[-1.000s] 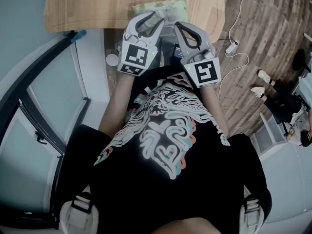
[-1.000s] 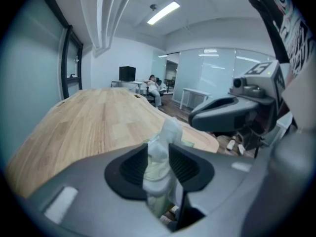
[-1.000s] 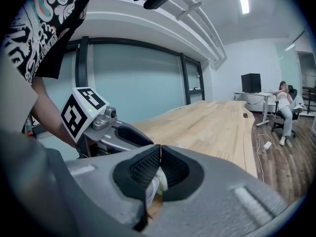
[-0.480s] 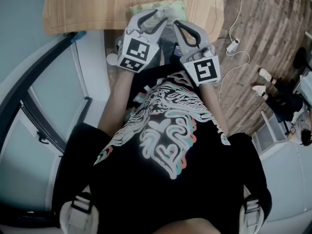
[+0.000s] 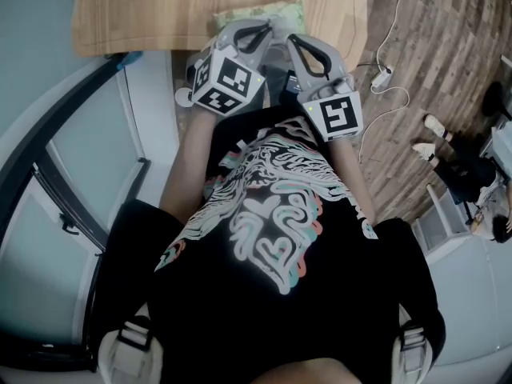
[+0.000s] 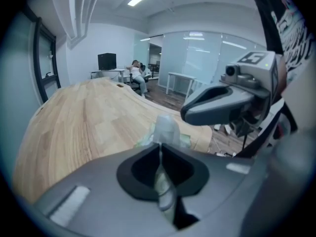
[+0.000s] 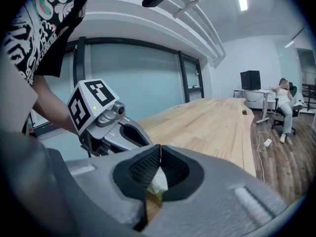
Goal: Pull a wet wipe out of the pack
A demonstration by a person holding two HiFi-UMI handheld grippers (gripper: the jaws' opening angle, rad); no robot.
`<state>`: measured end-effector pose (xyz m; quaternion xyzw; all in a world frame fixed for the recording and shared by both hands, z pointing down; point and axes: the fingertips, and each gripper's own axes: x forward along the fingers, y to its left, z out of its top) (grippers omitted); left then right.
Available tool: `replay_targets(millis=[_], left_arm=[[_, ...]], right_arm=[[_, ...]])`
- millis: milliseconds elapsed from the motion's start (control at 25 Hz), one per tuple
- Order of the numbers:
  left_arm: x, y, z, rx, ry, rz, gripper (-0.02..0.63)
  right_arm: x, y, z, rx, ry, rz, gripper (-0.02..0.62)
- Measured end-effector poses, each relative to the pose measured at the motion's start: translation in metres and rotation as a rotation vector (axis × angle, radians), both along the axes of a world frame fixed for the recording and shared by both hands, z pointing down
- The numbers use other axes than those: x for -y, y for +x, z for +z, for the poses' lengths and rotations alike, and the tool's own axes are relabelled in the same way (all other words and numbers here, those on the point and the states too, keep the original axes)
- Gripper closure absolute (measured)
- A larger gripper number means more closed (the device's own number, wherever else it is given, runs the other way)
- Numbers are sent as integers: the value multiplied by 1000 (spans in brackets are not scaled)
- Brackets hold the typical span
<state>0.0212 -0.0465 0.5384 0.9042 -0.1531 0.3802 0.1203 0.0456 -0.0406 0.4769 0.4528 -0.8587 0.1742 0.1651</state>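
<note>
1. Jaws of the left gripper (image 6: 159, 144) have just been closing and now stand together. Their pads press on the wet wipe (image 6: 166, 128): a pale, half-clear tuft of it sticks up above the tips, and more of it runs down between the pads.
2. On the right gripper (image 7: 159, 147) the jaws are closed as well, with a pale, soft piece pinched low between the ribbed pads. I judge it to be an edge of the pack, though this view does not show it fully.
3. The pack (image 5: 258, 10) is pale green and lies on the wooden table (image 5: 136, 14) near its front edge. Both grippers sit close beside each other at its near side.
4. The step in hand, as I judge it, is that the grip on the wipe is taken and the pull is not yet done. To do it well, the left gripper should hold firmly and draw the wipe up and away from the opening in one straight, slow line, so that the thin sheet neither tears nor slips from the pads.
5. The right gripper should press the pack down against the table during the pull; otherwise the light pack will probably rise together with the wipe.
6. The next sheet may follow the first one, and a small sideways tug at the end should separate them.
</note>
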Motion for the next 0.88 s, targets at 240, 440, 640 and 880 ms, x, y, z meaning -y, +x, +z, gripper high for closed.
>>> replay_targets(millis=[240,440,640,880], left_arm=[[0,-4,-2,7,-6,1,605],[2,-2,-1,2,-16,-14,607],[-1,-10,-4,-14,-33,-38,607],[7,-9,-5,-34,-56,-73,609]], right_arm=[[2,2,0,-11,-2,1,594],[5,4,0,-16,4,-8,594],[-1,-6,-1,-18,2,-12,594],[2,-1,3,-17,-7,-17,594]])
